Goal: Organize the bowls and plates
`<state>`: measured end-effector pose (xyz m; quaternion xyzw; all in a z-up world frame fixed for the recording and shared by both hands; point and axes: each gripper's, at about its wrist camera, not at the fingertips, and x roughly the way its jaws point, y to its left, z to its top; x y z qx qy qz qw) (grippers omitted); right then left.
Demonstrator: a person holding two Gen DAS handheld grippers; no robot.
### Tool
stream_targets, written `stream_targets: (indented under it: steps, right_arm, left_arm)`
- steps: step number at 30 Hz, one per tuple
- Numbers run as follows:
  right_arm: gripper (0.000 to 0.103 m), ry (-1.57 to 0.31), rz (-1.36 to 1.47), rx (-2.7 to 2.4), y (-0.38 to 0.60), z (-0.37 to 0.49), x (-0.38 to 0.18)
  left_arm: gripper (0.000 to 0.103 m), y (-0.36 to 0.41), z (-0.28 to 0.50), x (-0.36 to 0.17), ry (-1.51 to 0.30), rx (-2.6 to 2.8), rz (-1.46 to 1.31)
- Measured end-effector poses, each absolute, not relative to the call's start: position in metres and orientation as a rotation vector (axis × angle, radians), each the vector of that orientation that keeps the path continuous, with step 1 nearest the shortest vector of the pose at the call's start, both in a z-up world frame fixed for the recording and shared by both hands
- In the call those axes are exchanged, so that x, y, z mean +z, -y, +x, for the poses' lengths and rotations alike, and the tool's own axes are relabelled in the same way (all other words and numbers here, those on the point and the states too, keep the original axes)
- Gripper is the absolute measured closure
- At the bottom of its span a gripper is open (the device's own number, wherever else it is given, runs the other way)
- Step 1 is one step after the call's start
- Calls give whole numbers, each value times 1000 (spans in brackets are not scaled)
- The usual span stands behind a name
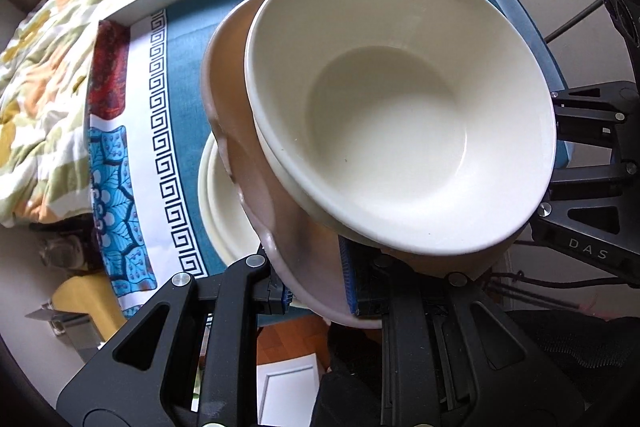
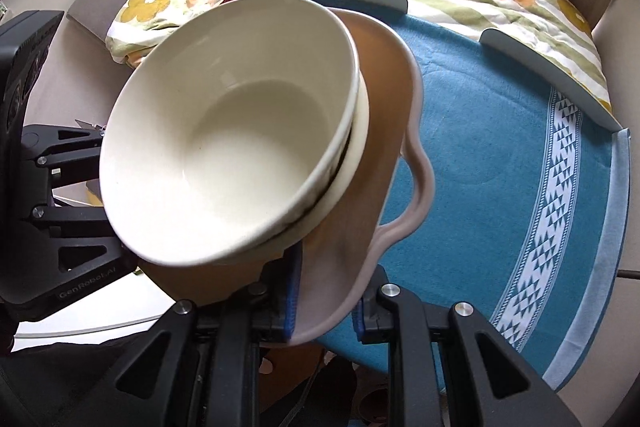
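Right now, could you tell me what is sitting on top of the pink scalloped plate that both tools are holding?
On the pink scalloped plate, two nested cream bowls: the top bowl looks empty; only the rim of the lower bowl shows. The plate's centre beneath them is hidden.

There were two nested bowls [image 1: 400, 107], one pink plate [image 1: 256, 187], one white plate [image 1: 218, 203] and two grippers [image 1: 320, 291].
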<state>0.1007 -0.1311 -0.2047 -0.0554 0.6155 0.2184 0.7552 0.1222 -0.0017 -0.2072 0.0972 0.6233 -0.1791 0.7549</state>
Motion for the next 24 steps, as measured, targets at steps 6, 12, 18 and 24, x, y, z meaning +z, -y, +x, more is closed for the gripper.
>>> stream_targets:
  steps: [6, 12, 18, 24]
  right_arm:
    - [84, -1376, -78, 428, 108, 92, -230]
    - [84, -1378, -70, 389, 99, 89, -241]
    - [84, -1371, -51, 365, 100, 91, -248]
    - [84, -1364, -29, 351, 99, 90, -252]
  left_arm:
    - [87, -17, 121, -235, -1380, -429, 239]
    - [87, -21, 120, -246, -1376, -437, 236]
    - [87, -21, 123, -253, -1381, -441, 224]
    - [87, -24, 125, -255, -1386, -433, 213]
